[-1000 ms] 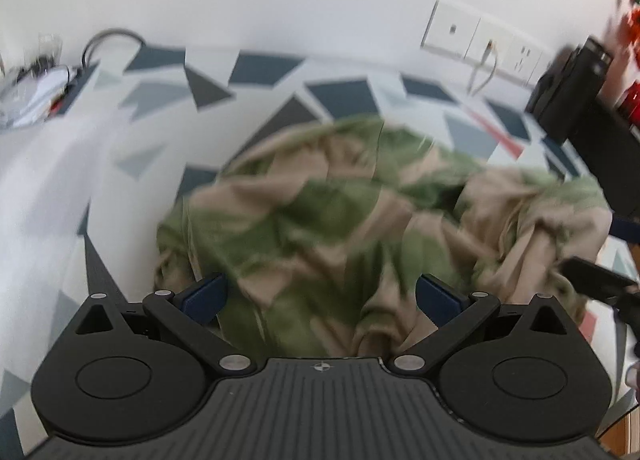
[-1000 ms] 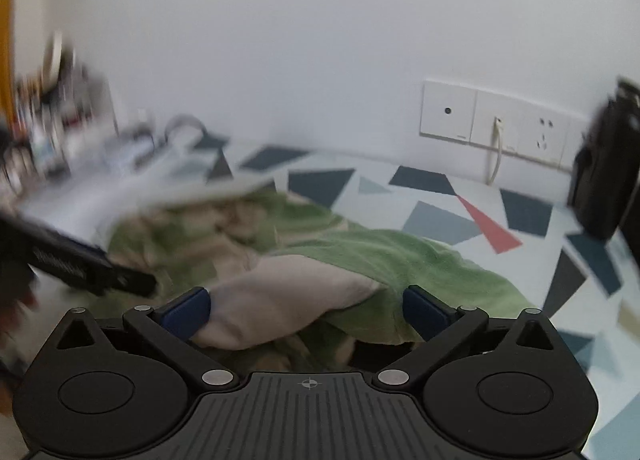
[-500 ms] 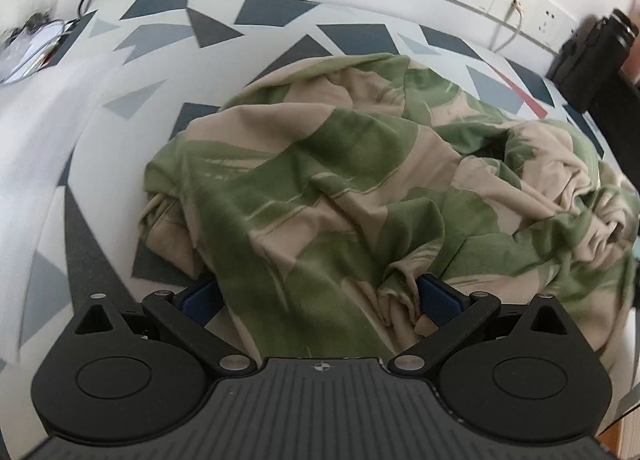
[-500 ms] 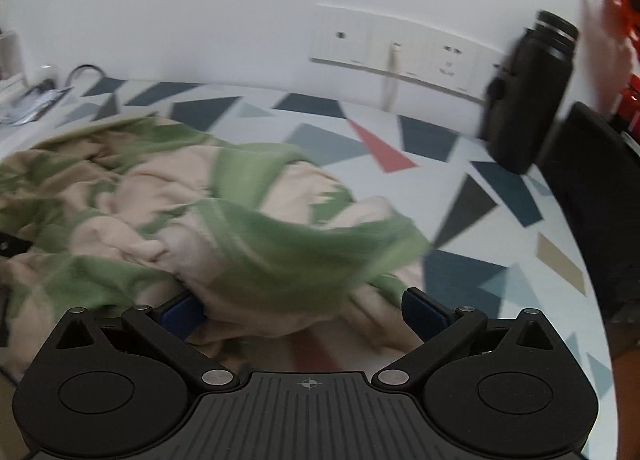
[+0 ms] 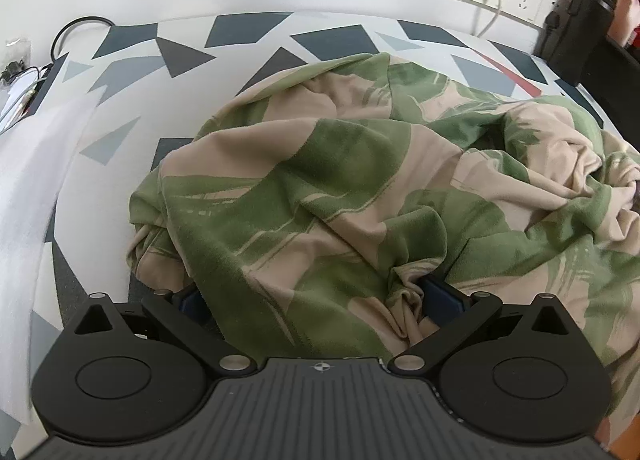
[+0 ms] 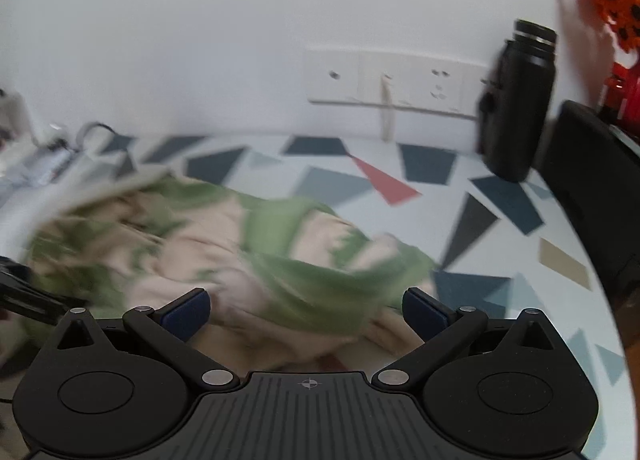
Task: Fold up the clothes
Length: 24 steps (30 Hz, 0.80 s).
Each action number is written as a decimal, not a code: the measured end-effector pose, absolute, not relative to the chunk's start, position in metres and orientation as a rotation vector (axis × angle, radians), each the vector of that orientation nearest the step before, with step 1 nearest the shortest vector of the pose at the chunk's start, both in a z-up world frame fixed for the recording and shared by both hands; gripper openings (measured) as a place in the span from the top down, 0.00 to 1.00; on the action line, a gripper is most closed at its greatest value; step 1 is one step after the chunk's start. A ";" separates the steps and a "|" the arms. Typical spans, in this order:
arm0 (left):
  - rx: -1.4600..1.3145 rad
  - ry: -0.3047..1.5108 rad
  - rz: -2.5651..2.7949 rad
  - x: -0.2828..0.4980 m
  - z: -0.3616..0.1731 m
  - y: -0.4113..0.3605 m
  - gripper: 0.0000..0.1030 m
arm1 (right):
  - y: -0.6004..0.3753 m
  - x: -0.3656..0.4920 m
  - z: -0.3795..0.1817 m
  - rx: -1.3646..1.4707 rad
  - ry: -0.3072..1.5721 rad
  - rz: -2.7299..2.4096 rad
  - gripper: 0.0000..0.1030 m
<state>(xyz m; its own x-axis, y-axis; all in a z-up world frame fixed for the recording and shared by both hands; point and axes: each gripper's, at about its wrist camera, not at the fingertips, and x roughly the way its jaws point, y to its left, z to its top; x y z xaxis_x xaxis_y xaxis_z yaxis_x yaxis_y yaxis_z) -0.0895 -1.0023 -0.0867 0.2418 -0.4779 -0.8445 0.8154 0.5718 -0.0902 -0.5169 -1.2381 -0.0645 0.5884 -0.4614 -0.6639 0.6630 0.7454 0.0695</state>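
Your garment [image 5: 340, 180] is a crumpled heap mid-tabletop [image 5: 132, 72], so grabbing a random fold instead of an edge will only bunch it further. Left tongs [image 5: 312, 296] spread wide, cloth draped between the fingers, nothing pinched. Right tongs [image 6: 306, 306] also agape at the heap's near edge; view blurred.

Each claw, left [image 5: 312, 300] and right [image 6: 306, 308], has a ribbed dark-grey body with a small crosshair mark, two round black discs, silver pivot screws, black linkage arms and blue-padded fingertips [image 6: 186, 310].
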 end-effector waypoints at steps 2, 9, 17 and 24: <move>0.415 0.982 -0.928 -0.088 -0.086 -1.002 0.00 | -1.234 -0.510 -0.066 0.328 0.688 -0.624 0.01; 0.423 0.943 -0.961 -0.085 -0.088 -1.000 0.00 | -1.226 -0.478 -0.102 0.329 0.775 -0.670 0.01; 0.436 0.914 -1.017 -0.079 -0.090 -0.998 0.00 | -1.219 -0.450 -0.129 0.393 0.865 -0.752 0.01; 0.444 0.855 -1.102 -0.078 -0.092 -0.990 0.00 | -1.215 -0.443 -0.136 0.452 0.833 -0.841 0.01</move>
<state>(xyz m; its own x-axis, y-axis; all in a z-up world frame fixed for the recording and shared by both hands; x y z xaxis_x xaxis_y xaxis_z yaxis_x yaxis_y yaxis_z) -0.0780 -0.9897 -0.0923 0.1887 -0.5902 -0.7848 0.9067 0.4117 -0.0915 -0.4429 -1.2151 -0.1363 0.3884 -0.4689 -0.7933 0.7975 0.6023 0.0344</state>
